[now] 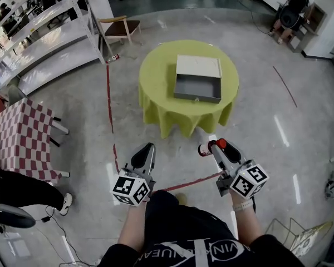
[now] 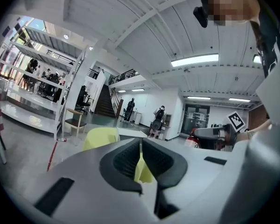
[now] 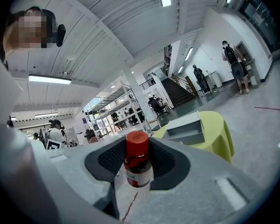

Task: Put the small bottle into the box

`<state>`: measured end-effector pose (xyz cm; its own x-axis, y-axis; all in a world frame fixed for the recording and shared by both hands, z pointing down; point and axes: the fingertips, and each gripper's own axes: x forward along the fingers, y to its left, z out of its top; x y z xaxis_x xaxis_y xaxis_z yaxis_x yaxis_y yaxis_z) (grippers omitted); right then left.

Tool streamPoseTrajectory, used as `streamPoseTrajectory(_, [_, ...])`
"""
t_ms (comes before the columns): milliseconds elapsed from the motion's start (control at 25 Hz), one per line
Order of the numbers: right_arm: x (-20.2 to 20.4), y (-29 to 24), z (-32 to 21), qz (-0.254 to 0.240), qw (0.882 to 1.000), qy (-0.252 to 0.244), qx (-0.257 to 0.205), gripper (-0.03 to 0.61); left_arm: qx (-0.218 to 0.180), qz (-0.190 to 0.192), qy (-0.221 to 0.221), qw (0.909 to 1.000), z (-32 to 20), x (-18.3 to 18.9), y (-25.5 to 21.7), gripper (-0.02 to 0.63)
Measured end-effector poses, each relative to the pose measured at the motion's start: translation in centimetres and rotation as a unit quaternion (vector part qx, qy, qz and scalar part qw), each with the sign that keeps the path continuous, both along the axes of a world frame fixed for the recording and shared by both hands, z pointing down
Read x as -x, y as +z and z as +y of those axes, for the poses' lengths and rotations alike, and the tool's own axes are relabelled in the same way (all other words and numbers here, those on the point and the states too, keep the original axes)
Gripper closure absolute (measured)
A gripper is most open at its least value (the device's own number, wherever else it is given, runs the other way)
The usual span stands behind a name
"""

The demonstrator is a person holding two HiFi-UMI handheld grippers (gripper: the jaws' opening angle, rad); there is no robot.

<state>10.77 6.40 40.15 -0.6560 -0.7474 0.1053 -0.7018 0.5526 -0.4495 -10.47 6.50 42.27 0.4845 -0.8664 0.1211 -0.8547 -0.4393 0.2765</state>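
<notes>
- Round surface draped in yellow-green cloth.
- Open grey rectangular box sits on it.
- Left hand-held gripper: jaws together, empty.
- Right hand-held gripper clamps the small red-capped bottle, well apart from the box.

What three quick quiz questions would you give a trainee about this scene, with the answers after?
1. True or false: the small bottle with a red cap is already inside the open grey rectangular box.
2. Which holds the bottle? A: left gripper. B: right gripper. C: neither.
3. Fill in: the box stands on a round table covered by a ____ cloth.
Key: 1 false; 2 B; 3 yellow-green.
</notes>
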Motion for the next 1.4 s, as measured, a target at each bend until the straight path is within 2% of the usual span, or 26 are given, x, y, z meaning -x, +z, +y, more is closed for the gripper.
streamPoseTrajectory(200, [0.9, 1.3, -1.9, -0.009, 1.0, -0.005, 0.019, 0.431, 0.026, -0.008, -0.004, 0.9996, -1.6, 0.8, 1.6, 0.591])
streamPoseTrajectory(360, [1.1, 1.3, -4.6, -0.007, 1.0, -0.008, 0.02, 0.431, 0.026, 0.0, -0.006, 0.9997, -5.0, 0.9, 1.6, 0.591])
streamPoseTrajectory(560, [1.1, 0.1, -8.4, -0.008, 1.0, 0.0, 0.011, 0.431, 0.018, -0.002, 0.025, 0.9995, -9.4, -0.3, 0.6, 0.591])
streamPoseTrajectory(1080, [0.0, 1.3, -15.7, -0.007, 0.999, 0.042, 0.034, 0.431, 0.042, 0.007, 0.09, 0.9951, -18.8, -3.5, 2.3, 0.591])
streamPoseTrajectory(1400, [0.2, 1.8, -19.3, -0.009, 0.997, 0.07, 0.041, 0.43, 0.054, 0.011, 0.122, 0.991, -23.3, -3.6, 3.4, 0.591])
